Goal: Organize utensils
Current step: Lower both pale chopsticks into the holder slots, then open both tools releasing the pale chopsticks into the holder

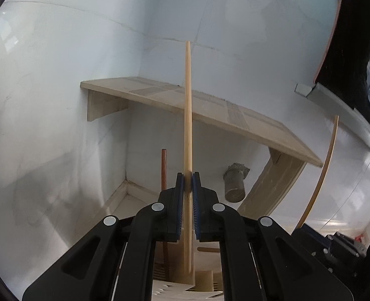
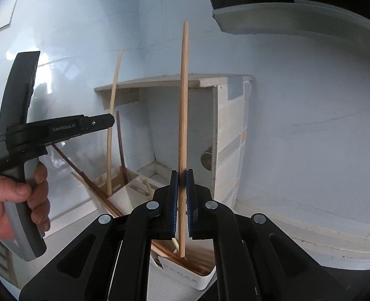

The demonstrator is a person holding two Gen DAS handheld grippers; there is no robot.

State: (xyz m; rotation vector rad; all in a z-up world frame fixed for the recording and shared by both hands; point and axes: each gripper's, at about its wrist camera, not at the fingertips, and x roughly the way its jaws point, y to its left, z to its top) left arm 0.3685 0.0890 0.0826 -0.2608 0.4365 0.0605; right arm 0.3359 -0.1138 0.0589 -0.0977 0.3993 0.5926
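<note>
Bamboo chopstick [image 1: 188, 115] upright (near vertical) between left hand-held gripper [image 1: 188, 180] pads.

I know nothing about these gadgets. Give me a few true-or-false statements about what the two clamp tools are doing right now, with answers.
1. The left gripper is clamped on a light bamboo chopstick. True.
2. The right gripper is open and holds nothing. False: it is shut on its own light chopstick.
3. Both held chopsticks stand roughly upright. True.
4. The wooden shelf carries a row of cups. False: no cups show on it.
5. A bare hand holds the left tool's handle. True.
</note>
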